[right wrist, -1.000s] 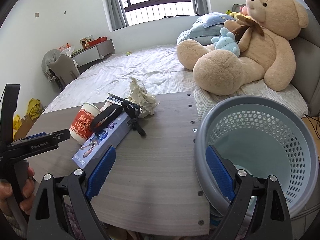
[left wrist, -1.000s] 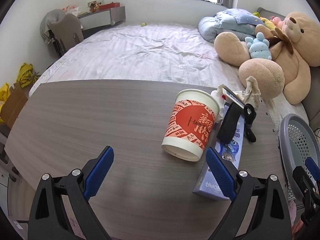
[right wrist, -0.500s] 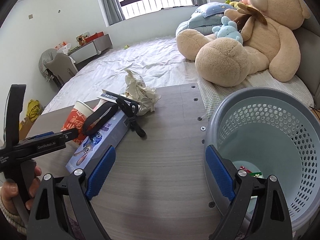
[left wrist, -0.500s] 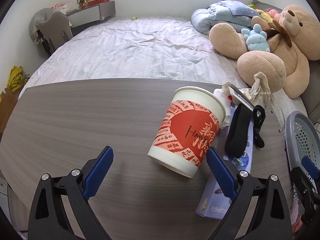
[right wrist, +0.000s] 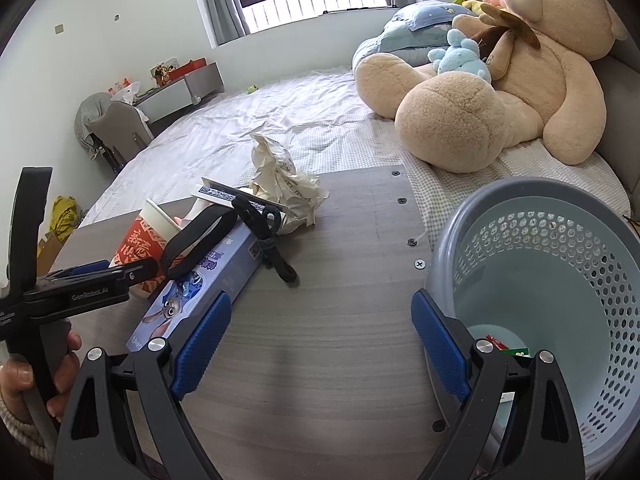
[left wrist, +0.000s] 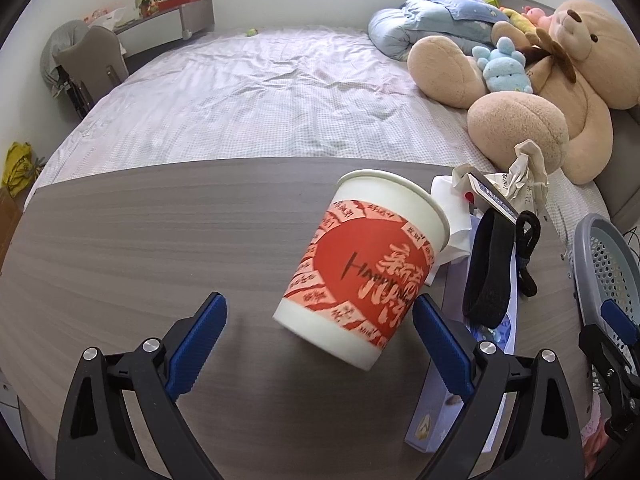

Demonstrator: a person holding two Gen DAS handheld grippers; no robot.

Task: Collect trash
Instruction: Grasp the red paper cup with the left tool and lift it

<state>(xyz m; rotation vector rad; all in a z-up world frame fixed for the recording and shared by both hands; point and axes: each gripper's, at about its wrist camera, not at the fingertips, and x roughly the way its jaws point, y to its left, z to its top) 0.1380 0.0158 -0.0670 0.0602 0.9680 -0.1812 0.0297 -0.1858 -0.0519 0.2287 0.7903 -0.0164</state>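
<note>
— Where is the paper cup (left wrist: 362, 268)?

— On the grey wood-grain surface (left wrist: 160, 248), red and white with printed characters, standing straight ahead of the left tongs (left wrist: 320, 332). Their blue pads are wide apart, and the cup's base sits between the two tips without touching either.

— What lies around the cup?

— Just to its right is a long blue carton (right wrist: 200, 280) with a cartoon rabbit on it, lying flat. A black strap (left wrist: 490, 268) is draped over the carton. Behind the cup's rim there is white tissue (left wrist: 452, 216), touching the cup, and further right of that a crumpled paper wad (right wrist: 284, 180) with a thin printed card (right wrist: 236, 196) lying against it.

— And the bin?

— The grey-blue perforated wastebasket (right wrist: 560, 264) stands off the surface's right edge, well apart from the cup. A few scraps (right wrist: 506, 348) lie at its bottom.

— The right tongs?

— The right tongs (right wrist: 320, 336) are spread open too, gripping nothing, hanging over bare surface between the carton and the wastebasket. In that view a hand (right wrist: 36, 384) grips the left tool's handle.

— Beyond the surface?

— A bed (left wrist: 260, 92) with a big teddy bear (right wrist: 520, 80).
</note>
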